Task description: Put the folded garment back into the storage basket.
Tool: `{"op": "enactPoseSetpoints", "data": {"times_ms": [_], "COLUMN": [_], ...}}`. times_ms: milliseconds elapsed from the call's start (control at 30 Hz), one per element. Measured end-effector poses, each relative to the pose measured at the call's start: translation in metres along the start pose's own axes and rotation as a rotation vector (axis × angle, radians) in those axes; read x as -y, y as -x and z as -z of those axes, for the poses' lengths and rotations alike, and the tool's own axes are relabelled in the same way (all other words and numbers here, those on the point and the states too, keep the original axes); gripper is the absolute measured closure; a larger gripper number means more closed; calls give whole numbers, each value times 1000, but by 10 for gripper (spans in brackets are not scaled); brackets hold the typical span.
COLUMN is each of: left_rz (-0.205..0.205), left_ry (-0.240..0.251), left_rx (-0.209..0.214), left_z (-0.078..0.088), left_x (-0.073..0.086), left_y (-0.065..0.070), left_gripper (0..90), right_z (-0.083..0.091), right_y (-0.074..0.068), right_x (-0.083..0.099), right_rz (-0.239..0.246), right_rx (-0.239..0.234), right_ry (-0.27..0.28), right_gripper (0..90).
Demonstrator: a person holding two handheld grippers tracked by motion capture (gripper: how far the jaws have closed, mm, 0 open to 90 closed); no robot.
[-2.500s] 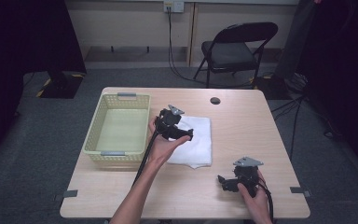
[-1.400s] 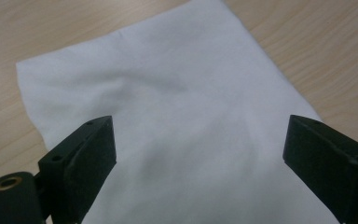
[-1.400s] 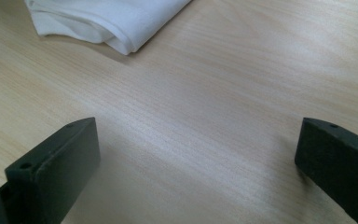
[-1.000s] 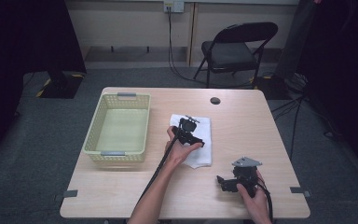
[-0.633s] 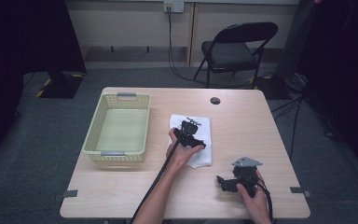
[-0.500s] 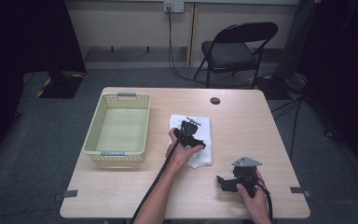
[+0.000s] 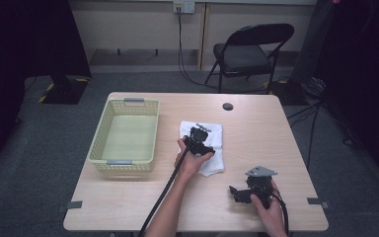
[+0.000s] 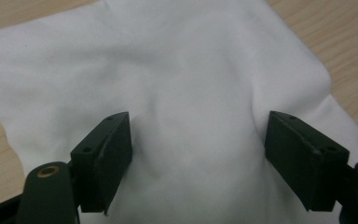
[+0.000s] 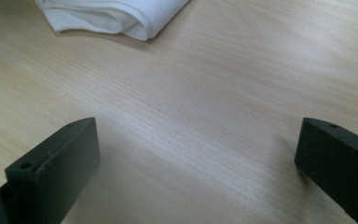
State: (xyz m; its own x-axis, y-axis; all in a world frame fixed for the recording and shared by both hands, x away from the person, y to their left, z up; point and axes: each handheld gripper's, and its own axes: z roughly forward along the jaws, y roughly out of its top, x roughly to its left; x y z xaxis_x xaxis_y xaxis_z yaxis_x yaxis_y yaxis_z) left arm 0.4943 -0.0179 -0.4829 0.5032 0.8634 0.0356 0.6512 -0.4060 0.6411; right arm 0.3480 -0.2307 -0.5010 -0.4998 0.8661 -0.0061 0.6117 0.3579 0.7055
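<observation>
Step in hand: pinching the folded white cloth (image 7: 205,146), which lies mid-table toward the right. Left gripper (image 8: 198,158) is pressed down on it; jaws, just closing, stand apart with a ridge of fabric between, not yet clamped.

Next move likely needs a full close, then a lift toward the yellow basket (image 7: 101,142) at the left edge.

Right gripper (image 7: 237,192) rests near the front right corner, jaws wide, empty. Small dark disc (image 7: 227,106) near the far edge; nothing blocks the path.

Black folding chair (image 7: 249,52), grey carpet (image 7: 49,148)
</observation>
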Motion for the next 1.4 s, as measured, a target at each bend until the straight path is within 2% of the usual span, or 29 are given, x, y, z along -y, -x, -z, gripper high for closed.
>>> {"op": "enactPoseSetpoints", "data": {"times_ms": [233,367,700,1000,1067,1233,1400], "left_rz": [-3,3,-3,-5,-20,-25,-10], "left_ry": [-2,13,-21,-14,-22,-18,-16], "left_rx": [-3,-14,-23,-47,-50,-31,-1], "left_z": [1,2,4,5,6,6,7], "left_x": [-2,0,-5,-4,-5,-4,-4], "left_y": [-4,-4,-7,-10,-8,-9,-14], "left_gripper": [329,381,506,668,713,771,775], "right_z": [0,0,0,0,0,0,0], "right_y": [0,0,0,0,0,0,0], "right_x": [0,0,0,0,0,0,0], "right_rz": [1,4,7,7,7,6,7], "right_rx": [-1,-3,-6,-6,-6,-6,-7], "right_ry": [0,0,-1,-1,-1,-1,-1], "right_gripper": [0,0,0,0,0,0,0]}}
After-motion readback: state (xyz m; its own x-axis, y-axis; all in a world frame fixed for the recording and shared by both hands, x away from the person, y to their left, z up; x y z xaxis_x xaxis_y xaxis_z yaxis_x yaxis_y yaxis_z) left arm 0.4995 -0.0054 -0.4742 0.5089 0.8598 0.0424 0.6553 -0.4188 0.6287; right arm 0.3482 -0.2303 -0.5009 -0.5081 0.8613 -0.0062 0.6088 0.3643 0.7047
